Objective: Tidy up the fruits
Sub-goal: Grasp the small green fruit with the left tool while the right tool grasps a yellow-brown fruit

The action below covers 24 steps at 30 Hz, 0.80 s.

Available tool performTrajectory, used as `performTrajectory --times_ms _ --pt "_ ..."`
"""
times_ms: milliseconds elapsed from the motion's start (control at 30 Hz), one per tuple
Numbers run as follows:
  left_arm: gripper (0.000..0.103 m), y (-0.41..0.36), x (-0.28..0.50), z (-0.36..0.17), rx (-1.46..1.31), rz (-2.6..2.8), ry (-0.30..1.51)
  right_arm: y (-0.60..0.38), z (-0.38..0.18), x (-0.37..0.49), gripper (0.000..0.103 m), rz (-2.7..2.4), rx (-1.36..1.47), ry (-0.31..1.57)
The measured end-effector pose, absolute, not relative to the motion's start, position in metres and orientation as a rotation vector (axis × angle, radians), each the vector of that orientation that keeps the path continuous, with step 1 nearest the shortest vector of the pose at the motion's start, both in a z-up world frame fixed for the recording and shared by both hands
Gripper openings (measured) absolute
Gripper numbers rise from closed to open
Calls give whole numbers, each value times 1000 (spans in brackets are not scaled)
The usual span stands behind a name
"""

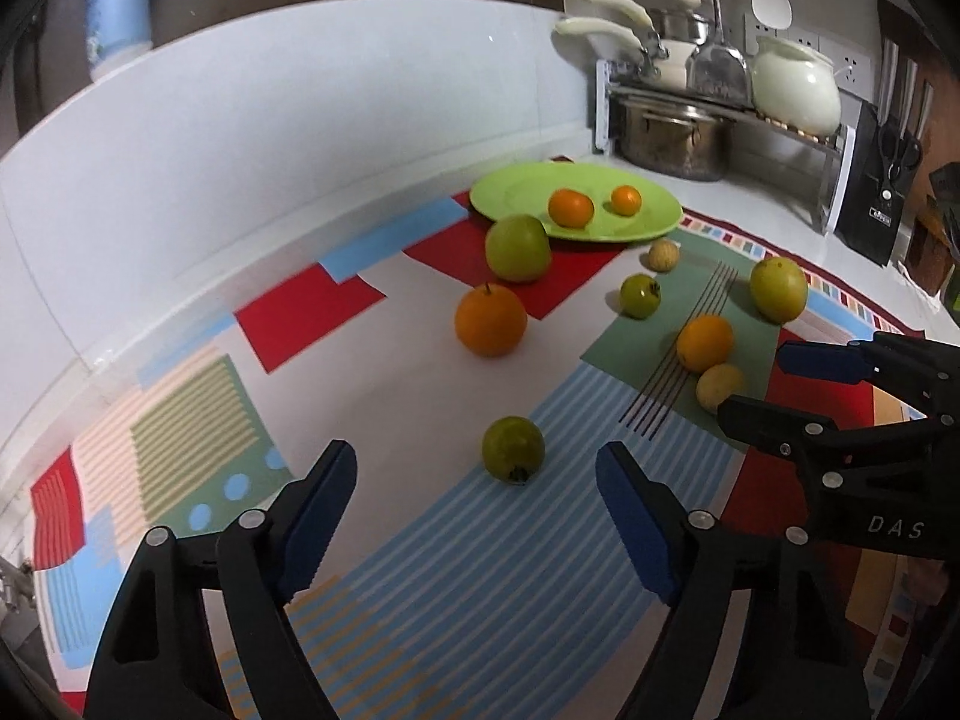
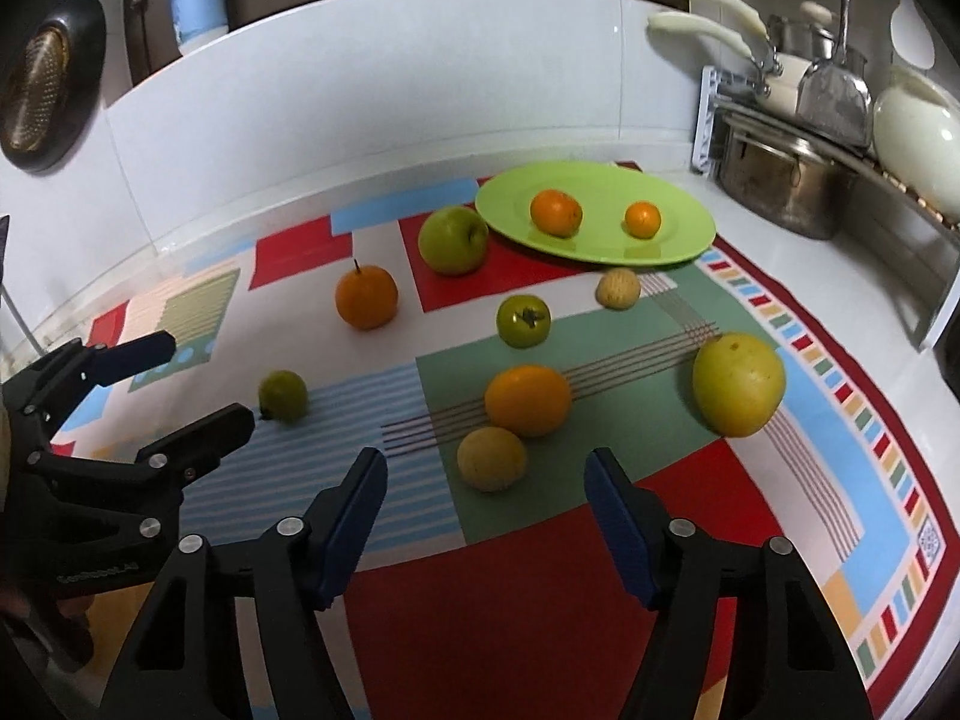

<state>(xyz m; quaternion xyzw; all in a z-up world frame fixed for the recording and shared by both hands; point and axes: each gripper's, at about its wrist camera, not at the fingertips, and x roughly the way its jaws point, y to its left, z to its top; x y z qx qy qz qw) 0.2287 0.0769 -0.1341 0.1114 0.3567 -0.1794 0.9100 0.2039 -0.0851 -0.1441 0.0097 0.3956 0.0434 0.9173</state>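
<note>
In the left wrist view, the left gripper (image 1: 477, 507) hangs over a colourful patterned mat (image 1: 420, 570) with its jaws apart and nothing between the pads; a small green fruit (image 1: 513, 450) lies on the mat just ahead of the gap. Farther on sit an orange (image 1: 490, 319) and a green apple (image 1: 517, 248), the apple just beside a green plate (image 1: 522, 195) that carries 2 small oranges (image 1: 570, 207). To the right, the right gripper (image 1: 756, 384) reaches in, jaws spread, near a pale yellow fruit (image 1: 719, 386) that touches another orange (image 1: 705, 342). In the right wrist view, the right gripper (image 2: 486, 516) also stands open and empty, with the pale yellow fruit (image 2: 491, 458) just ahead of its pads and the orange (image 2: 527, 399) touching it behind. A large yellow-green fruit (image 2: 738, 384) lies to the right, a small green tomato-like fruit (image 2: 523, 320) and a small tan fruit (image 2: 617, 288) farther back toward the plate (image 2: 678, 240). The left gripper (image 2: 204, 378) shows at the left, open, near the small green fruit (image 2: 283, 395).
</note>
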Motion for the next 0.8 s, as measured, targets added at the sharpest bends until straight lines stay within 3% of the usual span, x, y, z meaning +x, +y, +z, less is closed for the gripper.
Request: performTrajectory --times_ms 267,533,700,800 --pt "60 71 245 -148 193 -396 790 -87 -155 214 55 94 32 846" --pt "34 67 252 -154 175 -422 823 -87 -159 222 43 99 33 857" --pt "28 66 254 -155 162 -420 839 -88 -162 225 31 109 34 869" --pt "28 65 253 -155 165 -420 839 -89 -162 224 30 111 32 867"
